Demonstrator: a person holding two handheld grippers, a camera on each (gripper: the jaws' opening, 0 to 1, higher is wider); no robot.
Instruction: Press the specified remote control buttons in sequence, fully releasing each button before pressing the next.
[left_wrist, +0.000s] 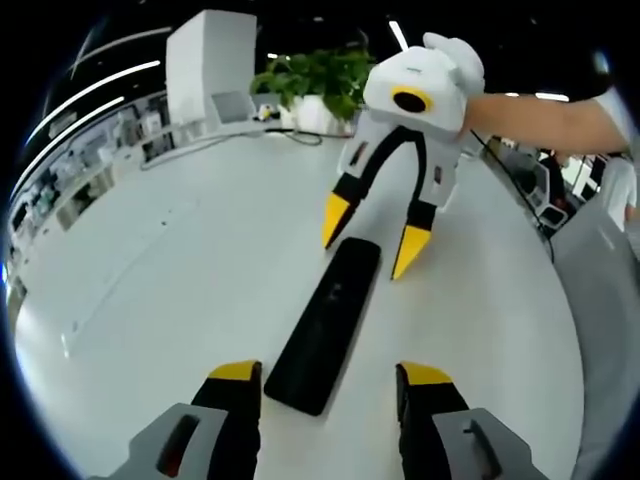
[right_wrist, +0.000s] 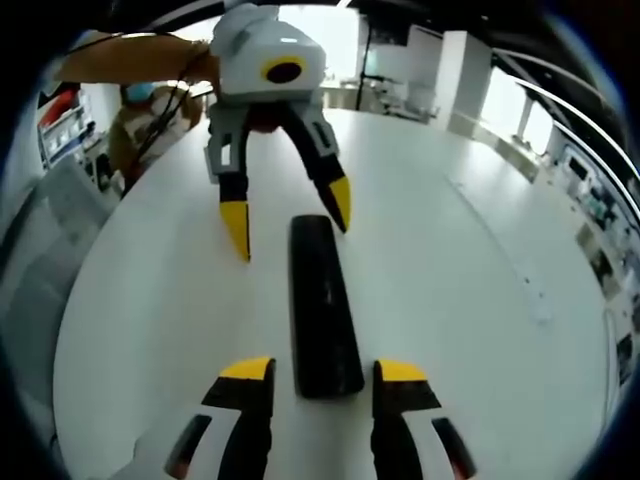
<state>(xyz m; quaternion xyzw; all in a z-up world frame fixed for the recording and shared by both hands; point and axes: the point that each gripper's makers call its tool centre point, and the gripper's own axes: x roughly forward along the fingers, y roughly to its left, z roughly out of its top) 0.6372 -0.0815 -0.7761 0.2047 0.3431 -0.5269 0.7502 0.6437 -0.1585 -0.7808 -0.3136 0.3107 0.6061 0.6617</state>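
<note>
Remote control (left_wrist: 328, 326), black, long and slim, lies flat on the white surface (left_wrist: 170, 270), running lengthwise between your two claws. Near end rests just ahead of your left claw (left_wrist: 328, 377), in line with the gap between its yellow tips; far end sits beneath your right claw (left_wrist: 373, 236), whose tips straddle it without visible contact. Both claws stand open, gripping nothing. Seen from the right gripper view, the remote (right_wrist: 322, 308) lies likewise between right claw (right_wrist: 314, 372) and left claw (right_wrist: 292, 220).

Judgement: body appears rigid, light and smooth, so it will likely slide under an off-centre press. Steady it by its long edges at one end and press straight down with the other claw's tip. Buttons are not legible.

Surface is broad and glossy. Beyond your right claw stand a potted plant (left_wrist: 318, 80) and a white pillar (left_wrist: 209, 62).
</note>
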